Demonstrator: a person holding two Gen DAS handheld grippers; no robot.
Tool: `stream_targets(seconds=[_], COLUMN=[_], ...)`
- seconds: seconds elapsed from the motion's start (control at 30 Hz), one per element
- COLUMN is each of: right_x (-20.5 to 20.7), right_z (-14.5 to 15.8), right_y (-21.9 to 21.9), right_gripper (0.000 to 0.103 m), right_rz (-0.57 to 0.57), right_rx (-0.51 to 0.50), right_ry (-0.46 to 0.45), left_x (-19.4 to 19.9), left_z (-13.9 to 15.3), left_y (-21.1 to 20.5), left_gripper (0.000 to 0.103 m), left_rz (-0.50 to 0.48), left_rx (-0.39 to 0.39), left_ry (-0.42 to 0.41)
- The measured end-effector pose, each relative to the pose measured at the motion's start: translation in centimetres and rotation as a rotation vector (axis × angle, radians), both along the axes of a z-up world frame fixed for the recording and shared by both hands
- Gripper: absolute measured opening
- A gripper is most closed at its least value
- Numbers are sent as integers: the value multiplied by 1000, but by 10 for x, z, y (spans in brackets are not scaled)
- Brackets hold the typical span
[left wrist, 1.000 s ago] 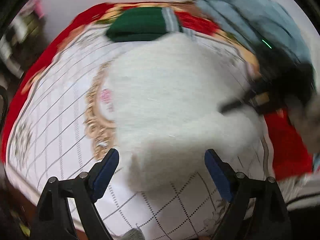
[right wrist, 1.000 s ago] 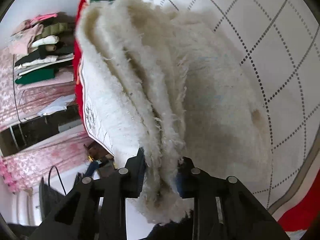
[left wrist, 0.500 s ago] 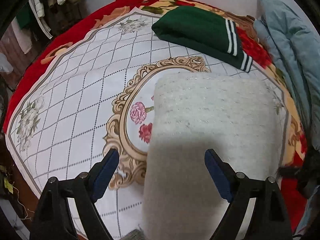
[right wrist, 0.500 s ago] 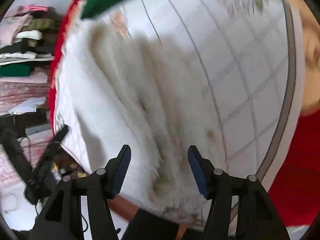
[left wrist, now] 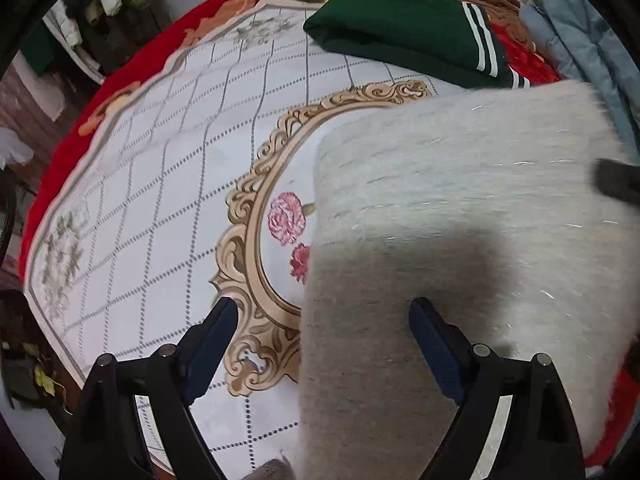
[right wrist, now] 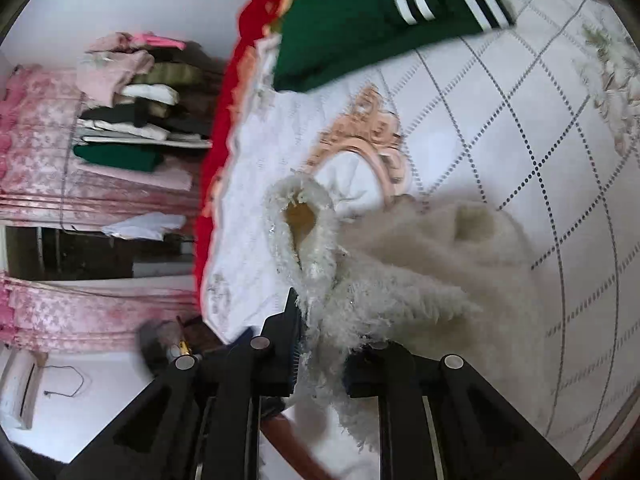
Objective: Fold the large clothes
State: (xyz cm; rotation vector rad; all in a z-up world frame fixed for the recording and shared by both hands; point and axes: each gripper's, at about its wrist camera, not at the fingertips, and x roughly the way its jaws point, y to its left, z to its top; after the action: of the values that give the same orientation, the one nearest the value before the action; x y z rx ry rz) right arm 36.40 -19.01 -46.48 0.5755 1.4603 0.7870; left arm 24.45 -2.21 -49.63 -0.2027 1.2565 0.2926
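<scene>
A white fluffy garment lies folded on the patterned white cloth over the bed. My left gripper is open above its near left edge, with the right finger over the garment and the left finger over the cloth. In the right wrist view my right gripper is shut on the fuzzy edge of the same garment, which bunches up in front of the jaws.
A folded dark green garment with white stripes lies at the far side of the bed, also in the right wrist view. Blue-grey clothing lies at the right. A red blanket edges the bed. Shelves of clothes stand beyond.
My right gripper let go half a second ago and has now shut again on the white garment's edge. The left view has drawn back slightly; the left gripper stays open.
</scene>
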Motion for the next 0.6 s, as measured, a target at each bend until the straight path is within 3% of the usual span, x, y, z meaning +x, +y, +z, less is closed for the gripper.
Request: stream_targets(seconds=[0.1,0.2,0.3,0.37,0.4,0.43,0.57,0.6], right_x=[-6,-3,4,13,17,20,12,5], right_z=[-6,-62,-90,-85,-76,-72,-32,-20], right_y=[-23,-50,-48,-32,-27,-22,-21,-21], right_gripper=[16,16,15,18,22,33,48,64], right_rz=[-111,-215,-199,-121,-91,-81,-50,-56], right_rx=[-110,-350,-432,-474,-483,-480,-439,-445], right_ry=[21,107,113,105,106,103,30,-12], left_x=[1,2,1,2,1,0,-4,-4], left_z=[-2,-6,-4,-2,-1,1,20,27], left_y=[-3,-7,-5,-5,-3,-1,8,10], left_gripper=[90,90,90,90,90,90,90,90], left_rz=[-9,-28,-16,-16,-9,0,30,33], left_rx=[-11,11,-16,-2,-7,-15,-36,-34], left_ry=[6,27,15,22,22,22,3,-4])
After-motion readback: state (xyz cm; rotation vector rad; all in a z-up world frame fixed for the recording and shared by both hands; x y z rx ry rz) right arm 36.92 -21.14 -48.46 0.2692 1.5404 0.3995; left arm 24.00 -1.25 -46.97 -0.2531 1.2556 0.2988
